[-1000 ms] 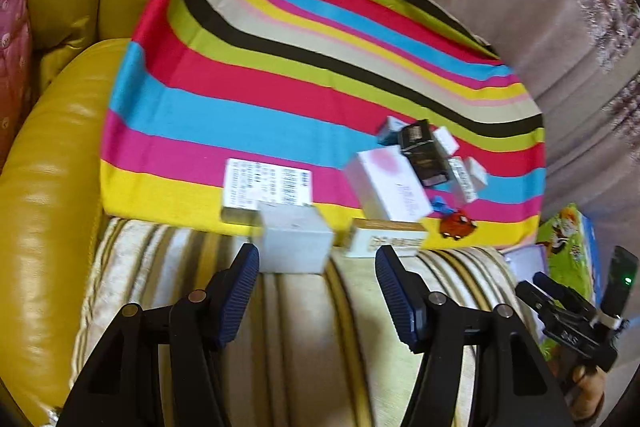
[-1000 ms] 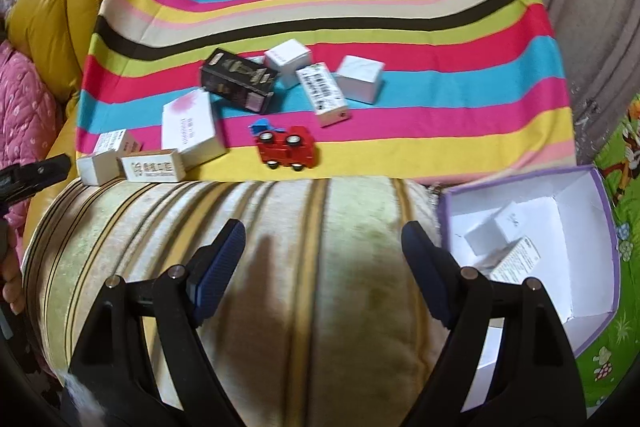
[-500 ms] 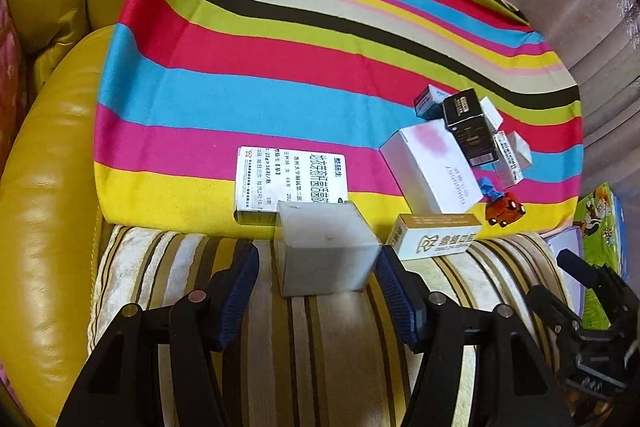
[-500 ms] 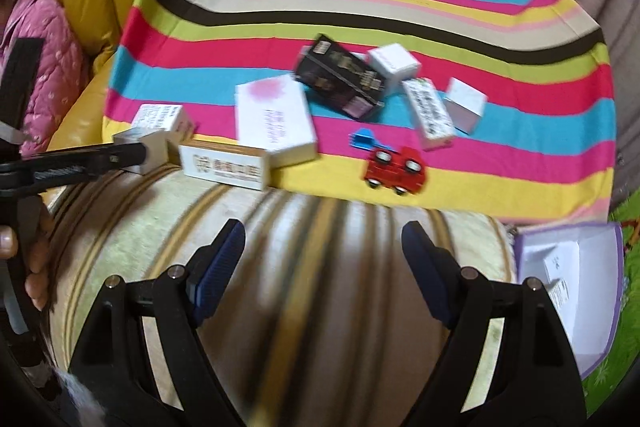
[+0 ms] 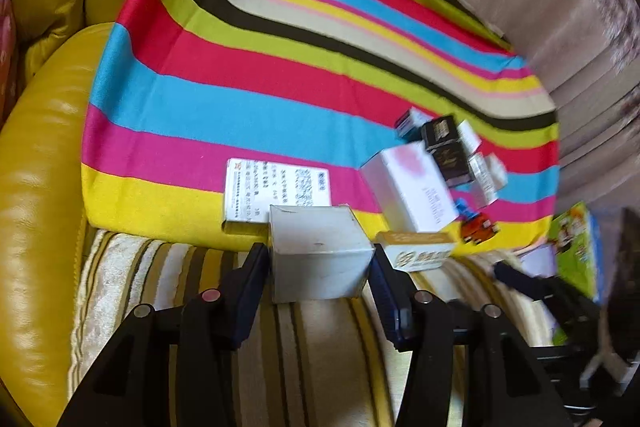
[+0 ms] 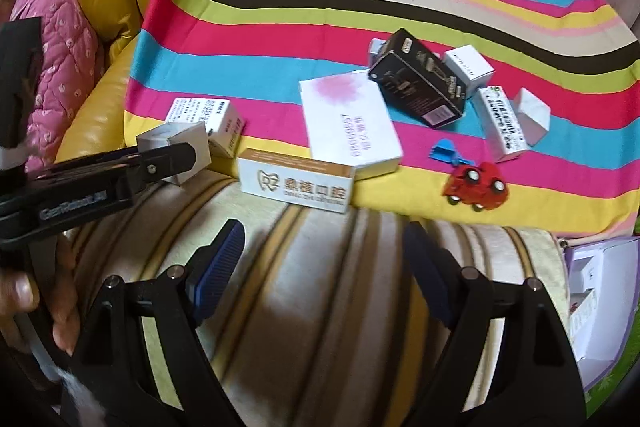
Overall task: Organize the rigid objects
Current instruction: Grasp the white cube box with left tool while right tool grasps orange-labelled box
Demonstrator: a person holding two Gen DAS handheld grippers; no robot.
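We see a yellow leather sofa point(image 5: 44, 155) with plump cushions, and beside it a cream seat cover with olive stripes point(image 6: 320, 287). A bright multicoloured striped cloth point(image 5: 248, 67) spreads over the seat. Behind it hangs a mauve patterned curtain point(image 5: 560, 7). Soft daylight glints off the leather.

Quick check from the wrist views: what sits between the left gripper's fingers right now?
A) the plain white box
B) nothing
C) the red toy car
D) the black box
A: the left gripper has just been closing, and both fingers now sit flush against the plain white box.
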